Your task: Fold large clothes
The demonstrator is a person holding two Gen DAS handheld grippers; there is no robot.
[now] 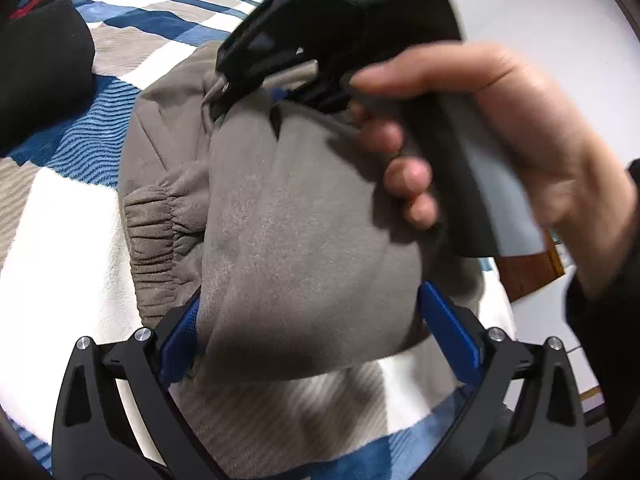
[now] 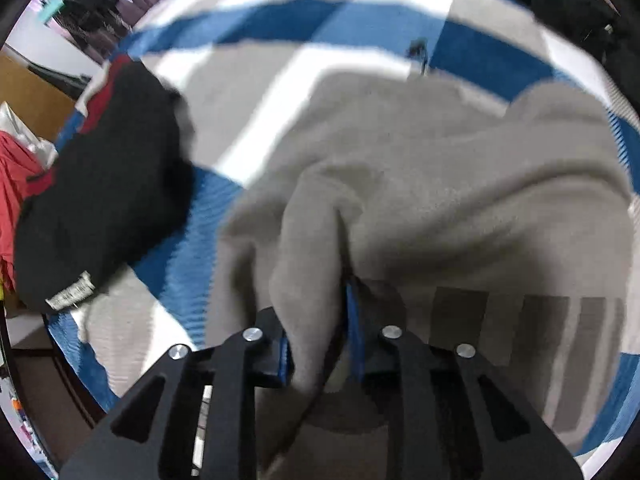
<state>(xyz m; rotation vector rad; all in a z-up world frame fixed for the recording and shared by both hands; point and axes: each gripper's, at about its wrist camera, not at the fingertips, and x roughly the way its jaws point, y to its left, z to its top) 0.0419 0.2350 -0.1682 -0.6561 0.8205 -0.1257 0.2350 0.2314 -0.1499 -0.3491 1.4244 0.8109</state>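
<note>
A large grey-brown fleece garment [image 1: 288,208] lies bunched on the bed; its elastic cuff [image 1: 160,232] shows at the left. My left gripper [image 1: 316,328] is open, with its blue pads [image 1: 448,328] on either side of a hanging fold of the garment. My right gripper [image 2: 320,332] is shut on a ridge of the same garment [image 2: 420,184], which carries dark stripes [image 2: 520,344] at the lower right. In the left wrist view the right gripper [image 1: 224,88] pinches the garment's far edge, held by a hand [image 1: 500,136].
The bed has a blue, white and grey striped cover [image 1: 72,216], also seen in the right wrist view [image 2: 248,92]. A folded black garment with red trim [image 2: 108,184] lies at the left, also in the left wrist view [image 1: 36,64]. Red cloth [image 2: 16,184] lies beyond the bed edge.
</note>
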